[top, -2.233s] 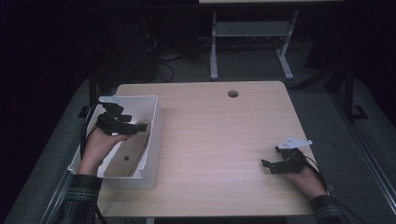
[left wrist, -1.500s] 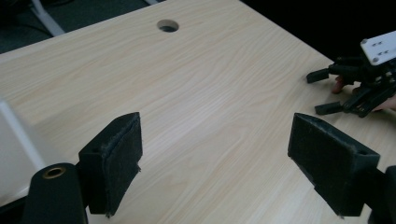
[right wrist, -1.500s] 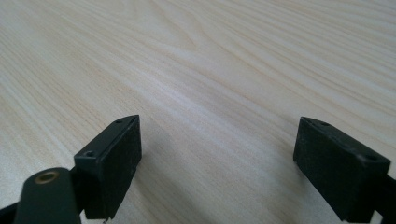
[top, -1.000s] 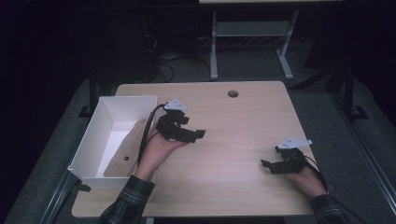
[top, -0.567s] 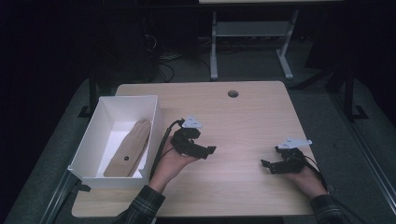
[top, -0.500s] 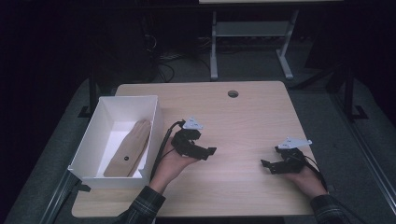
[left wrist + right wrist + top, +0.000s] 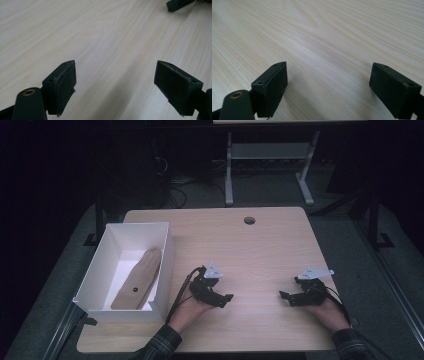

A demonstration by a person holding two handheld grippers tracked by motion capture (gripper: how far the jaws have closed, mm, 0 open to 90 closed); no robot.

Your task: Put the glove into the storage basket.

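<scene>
1. The tan wooden piece [image 7: 138,279] lies flat inside the white box [image 7: 165,251] at the counter's left edge, its long axis running from the near-left to the far-right.
2. The left hand-held gripper [image 7: 223,299] rests released on the pale wood counter [image 7: 260,250], just right of the box.
3. The right hand-held gripper [image 7: 286,298] sits released too, well apart.
4. Dark floor and a metal stand [image 7: 266,157] lie beyond.

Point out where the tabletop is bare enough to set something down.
The widest bare stretch runs from the white box right to the table edge, back to the round hole. Another lies between the left gripper and right gripper. The box, holding a tan wooden piece, crowds the left side.
</scene>
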